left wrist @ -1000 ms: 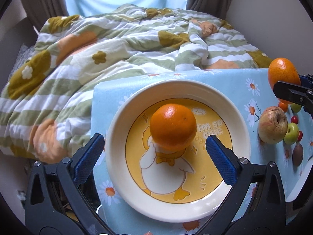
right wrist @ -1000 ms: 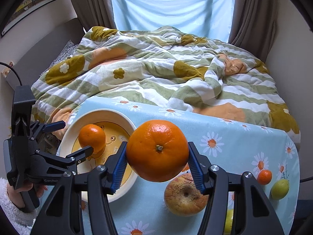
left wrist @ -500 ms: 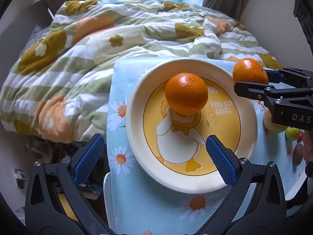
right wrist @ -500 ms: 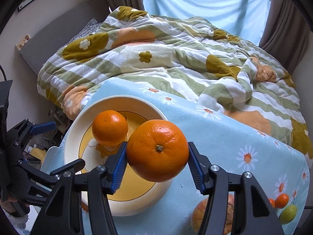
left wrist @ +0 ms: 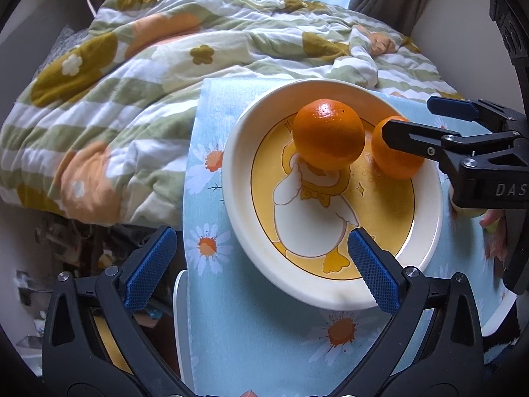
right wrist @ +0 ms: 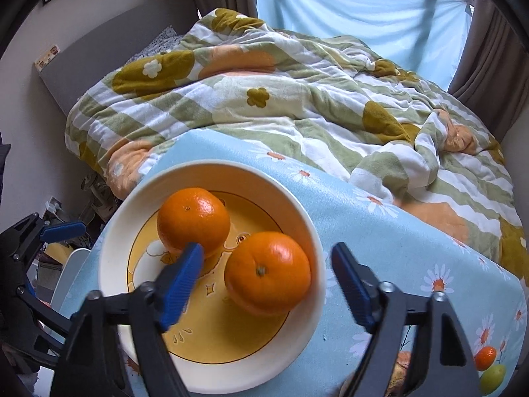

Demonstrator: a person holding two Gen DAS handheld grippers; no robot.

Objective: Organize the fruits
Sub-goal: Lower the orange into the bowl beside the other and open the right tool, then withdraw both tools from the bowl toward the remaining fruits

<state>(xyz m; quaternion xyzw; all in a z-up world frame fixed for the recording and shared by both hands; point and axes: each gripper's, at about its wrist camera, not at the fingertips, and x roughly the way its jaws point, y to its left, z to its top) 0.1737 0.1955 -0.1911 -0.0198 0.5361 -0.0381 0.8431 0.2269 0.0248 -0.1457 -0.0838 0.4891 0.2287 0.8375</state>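
Observation:
A cream plate (left wrist: pixel 231 178) (right wrist: pixel 112 258) with a yellow duck picture sits on the blue daisy tablecloth (right wrist: pixel 413 248). Two oranges rest in it: one (left wrist: pixel 327 134) (right wrist: pixel 193 220) toward the far left, the other (left wrist: pixel 396 162) (right wrist: pixel 267 273) beside it at the right. My right gripper (right wrist: pixel 266 251) (left wrist: pixel 413 115) straddles the second orange, its jaws opening, with a gap between each pad and the fruit. My left gripper (left wrist: pixel 259 235) is open and empty above the plate's near rim; one of its blue-padded fingers (right wrist: pixel 62 230) shows at the left edge.
A flowered quilt (right wrist: pixel 297 99) on a bed lies just beyond the table's far edge. A brownish apple (right wrist: pixel 401 364), a small orange fruit (right wrist: pixel 485 357) and a green fruit (right wrist: pixel 492 374) lie at the near right. A hand (left wrist: pixel 494 231) is behind the right gripper.
My right gripper carried its orange left over the plate, came down and opened; the orange now rests beside the first one. The left gripper shifted slightly and stayed open.

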